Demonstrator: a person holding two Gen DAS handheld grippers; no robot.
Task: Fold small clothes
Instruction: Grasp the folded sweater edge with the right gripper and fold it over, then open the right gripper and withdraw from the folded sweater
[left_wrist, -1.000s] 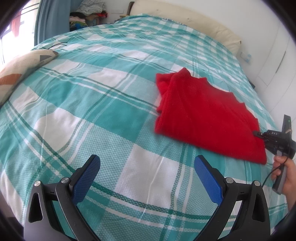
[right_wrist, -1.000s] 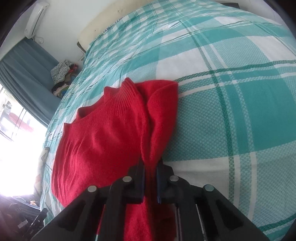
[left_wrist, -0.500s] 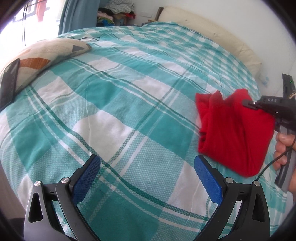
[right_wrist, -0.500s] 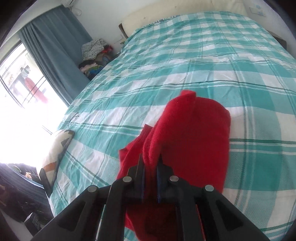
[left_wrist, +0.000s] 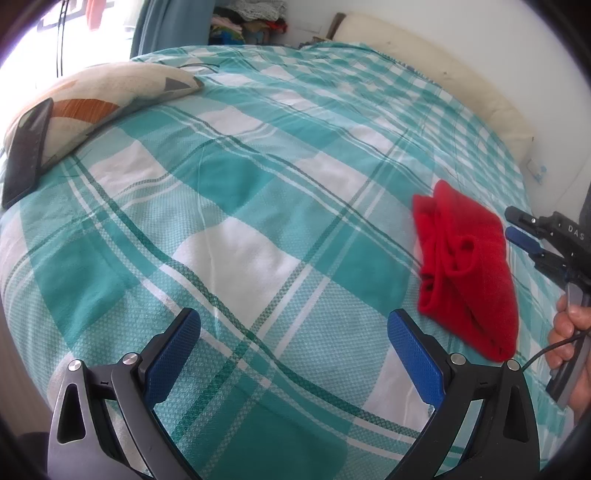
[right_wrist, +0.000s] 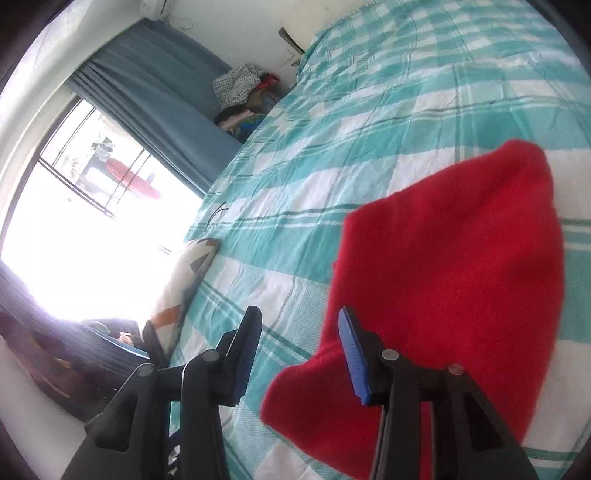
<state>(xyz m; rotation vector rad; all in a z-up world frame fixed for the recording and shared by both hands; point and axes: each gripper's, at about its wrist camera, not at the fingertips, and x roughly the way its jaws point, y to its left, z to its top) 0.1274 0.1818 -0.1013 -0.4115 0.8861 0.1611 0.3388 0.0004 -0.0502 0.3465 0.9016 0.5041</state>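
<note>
On the teal-and-white checked bedspread (left_wrist: 258, 206), at about three o'clock in the left wrist view, lies one folded red knitted garment (left_wrist: 469, 273), its loose edges bunched along its nine o'clock side. The right gripper (right_wrist: 297, 343) hovers over the near edge of that garment, released, blue-padded fingers (right_wrist: 352, 358) spread with nothing between them. The left gripper (left_wrist: 293, 354) sits at six o'clock, also released and wide apart above bare cloth. One patterned cream cushion (left_wrist: 110, 92) rests at ten o'clock, one dark flat slab (left_wrist: 26, 151) leaning against it.
</note>
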